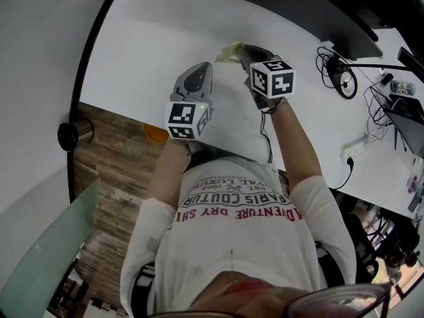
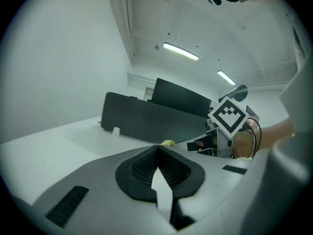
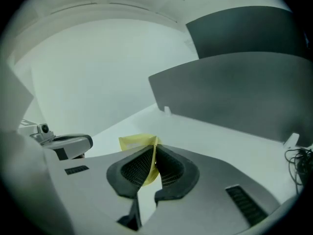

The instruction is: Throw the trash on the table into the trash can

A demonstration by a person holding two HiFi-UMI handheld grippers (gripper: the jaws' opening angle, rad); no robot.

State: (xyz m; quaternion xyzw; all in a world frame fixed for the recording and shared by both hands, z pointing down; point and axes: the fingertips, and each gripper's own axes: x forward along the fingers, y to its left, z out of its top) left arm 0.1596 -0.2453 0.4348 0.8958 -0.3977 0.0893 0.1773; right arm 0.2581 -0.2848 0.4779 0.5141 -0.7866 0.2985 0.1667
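A crumpled yellow piece of paper (image 3: 137,142) is pinched between the pads of my right gripper (image 3: 154,151), which is shut on it. In the head view the yellow paper (image 1: 229,50) sticks out to the left of the right gripper (image 1: 244,53) over the white table (image 1: 152,38). My left gripper (image 1: 196,77) hovers just left of and nearer than the right one, its jaws shut with nothing between them (image 2: 157,153). From the left gripper view a corner of the yellow paper (image 2: 167,143) and the right gripper's marker cube (image 2: 228,115) show ahead.
A dark monitor (image 1: 344,32) stands at the table's far edge. Cables (image 1: 338,71) and small devices (image 1: 397,98) lie to the right. The table's curved black edge (image 1: 89,71) runs at the left over a wooden floor (image 1: 112,164). An orange object (image 1: 155,134) peeks out below the table.
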